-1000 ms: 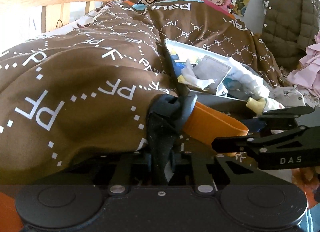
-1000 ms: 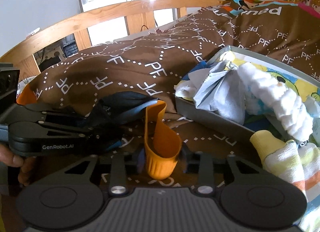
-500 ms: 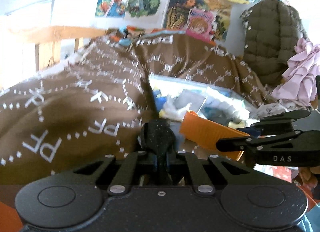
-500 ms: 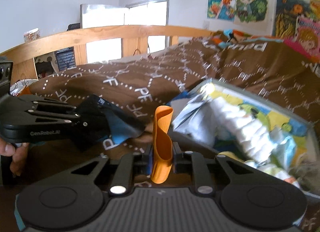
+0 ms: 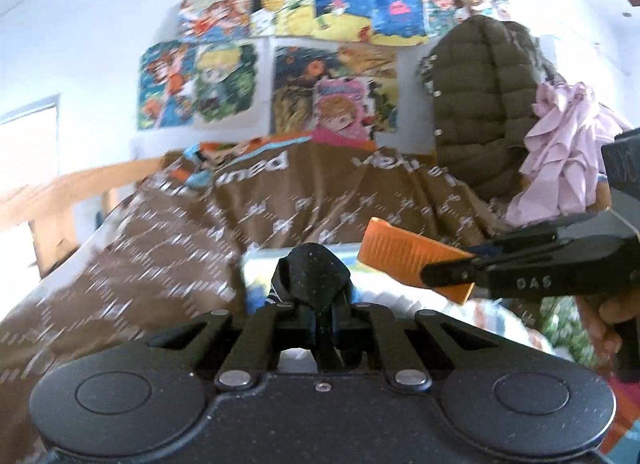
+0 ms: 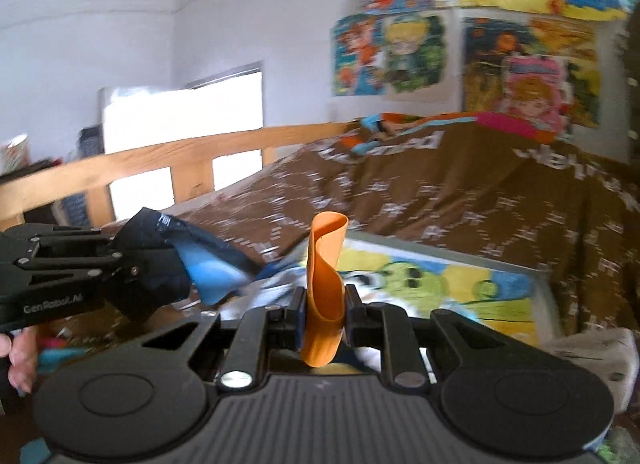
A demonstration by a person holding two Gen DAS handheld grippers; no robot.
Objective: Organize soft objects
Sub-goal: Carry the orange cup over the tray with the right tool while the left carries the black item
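Observation:
My left gripper [image 5: 316, 300] is shut on a dark black-and-blue cloth [image 5: 312, 276] that bunches up between its jaws; from the right wrist view the same cloth [image 6: 192, 260] hangs from the left gripper [image 6: 132, 264] at the left. My right gripper [image 6: 322, 304] is shut on a folded orange ribbed band [image 6: 324, 264], which stands upright between the jaws. The left wrist view shows that orange band [image 5: 412, 260] sticking out leftward from the right gripper [image 5: 452, 272]. Both grippers are raised above an open bin [image 6: 532, 276] of soft items.
A brown patterned duvet [image 6: 460, 200] covers the bed behind the bin. A wooden rail [image 6: 160, 160] runs along the left. An olive quilted jacket [image 5: 480, 104] and pink ruffled cloth [image 5: 564, 152] hang at the right. Posters [image 5: 264, 80] cover the wall.
Both grippers have risen and tilted up from the bed, so the wall now fills the views. The dark cloth and the orange band came up with them.

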